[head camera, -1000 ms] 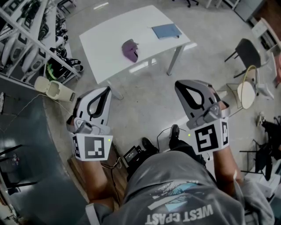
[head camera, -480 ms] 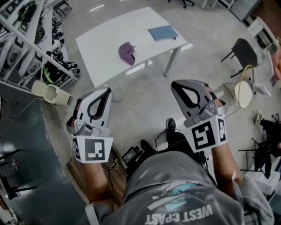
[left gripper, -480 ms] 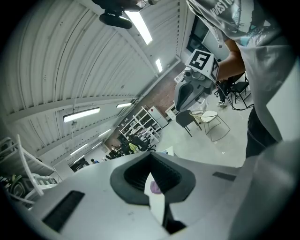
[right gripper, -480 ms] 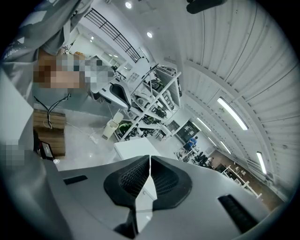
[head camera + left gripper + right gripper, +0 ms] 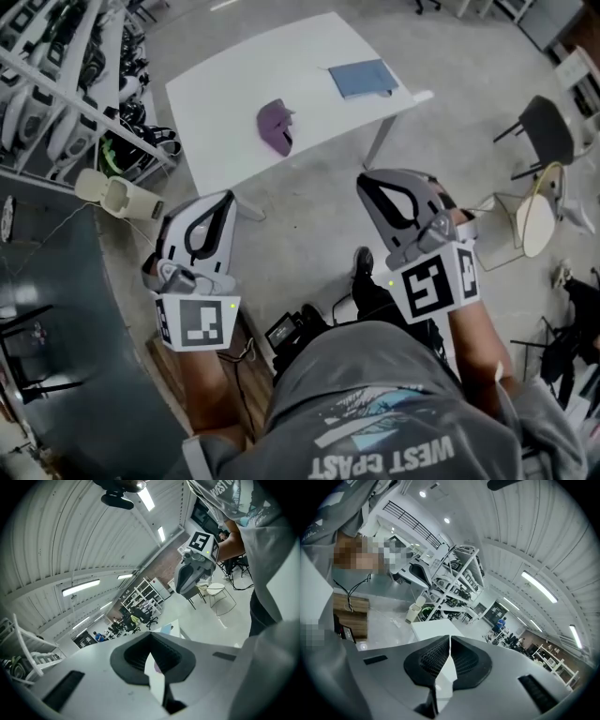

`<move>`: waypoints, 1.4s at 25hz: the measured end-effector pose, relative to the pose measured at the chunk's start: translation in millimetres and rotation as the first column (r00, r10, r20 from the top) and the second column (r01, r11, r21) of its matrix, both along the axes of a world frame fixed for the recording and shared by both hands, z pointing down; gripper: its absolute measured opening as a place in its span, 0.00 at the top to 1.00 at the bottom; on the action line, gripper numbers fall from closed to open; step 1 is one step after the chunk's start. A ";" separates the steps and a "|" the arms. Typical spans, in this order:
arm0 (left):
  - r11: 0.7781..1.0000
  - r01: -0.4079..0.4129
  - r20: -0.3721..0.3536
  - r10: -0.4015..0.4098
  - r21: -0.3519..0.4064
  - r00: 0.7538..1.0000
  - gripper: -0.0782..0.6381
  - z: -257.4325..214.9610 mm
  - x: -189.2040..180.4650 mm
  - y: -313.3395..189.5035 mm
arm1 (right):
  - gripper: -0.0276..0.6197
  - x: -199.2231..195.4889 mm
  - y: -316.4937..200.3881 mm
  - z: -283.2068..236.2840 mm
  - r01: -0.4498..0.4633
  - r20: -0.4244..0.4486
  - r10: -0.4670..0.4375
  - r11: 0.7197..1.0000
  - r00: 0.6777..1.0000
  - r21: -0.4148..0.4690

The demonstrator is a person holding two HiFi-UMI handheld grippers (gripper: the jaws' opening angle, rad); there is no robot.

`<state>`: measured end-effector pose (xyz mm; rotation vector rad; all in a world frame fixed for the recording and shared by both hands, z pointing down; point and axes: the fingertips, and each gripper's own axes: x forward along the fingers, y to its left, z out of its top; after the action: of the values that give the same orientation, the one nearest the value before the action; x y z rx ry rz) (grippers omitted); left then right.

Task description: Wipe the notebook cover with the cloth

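Fetching the cloth comes first: my left gripper and right gripper, both clenched empty, hang short of the table and need opening.

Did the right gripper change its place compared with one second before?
Yes. The right gripper has gone forward, toward the white table: it now lies nearer the foot of the table leg.

Right gripper, jaws together, faces a white table.
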<state>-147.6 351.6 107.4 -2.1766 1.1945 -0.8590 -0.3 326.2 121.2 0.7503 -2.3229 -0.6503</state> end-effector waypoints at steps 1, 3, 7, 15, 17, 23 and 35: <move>1.000 0.009 0.001 -0.009 -0.003 1.000 0.89 0.3 4.9 -11.2 | 0.91 2.7 -11.4 0.8 0.013 0.004 -0.013 1.000 1.000 -0.005; 1.000 0.030 0.003 -0.030 -0.006 1.000 0.89 1.4 16.5 -34.7 | 0.91 8.7 -34.3 3.0 0.043 0.016 -0.043 0.999 0.999 -0.013; 0.997 0.073 0.024 -0.073 -0.015 0.997 0.89 -0.8 42.9 -80.0 | 0.91 22.6 -78.1 6.6 0.110 0.037 -0.109 0.994 0.993 -0.028; 0.989 0.143 0.040 -0.142 -0.028 0.989 0.89 -3.9 66.3 -132.1 | 0.91 32.0 -141.1 14.0 0.202 0.048 -0.199 0.978 0.979 -0.053; 0.988 0.150 0.046 -0.148 -0.036 0.988 0.89 -1.6 64.4 -138.4 | 0.91 28.3 -148.9 17.4 0.213 0.050 -0.210 0.975 0.976 -0.066; 0.987 0.156 0.039 -0.154 -0.040 0.987 0.89 4.7 44.0 -166.2 | 0.91 10.0 -173.7 32.1 0.218 0.032 -0.215 0.970 0.976 -0.105; 0.995 0.097 -0.072 -0.098 -0.016 0.993 0.89 15.7 -27.4 -256.6 | 0.91 -66.3 -247.8 47.1 0.181 -0.002 -0.183 0.971 0.983 -0.154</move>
<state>-175.0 95.0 123.1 -2.1908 1.3444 -0.8356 -66.6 78.4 168.3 0.4639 -2.4136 -0.5455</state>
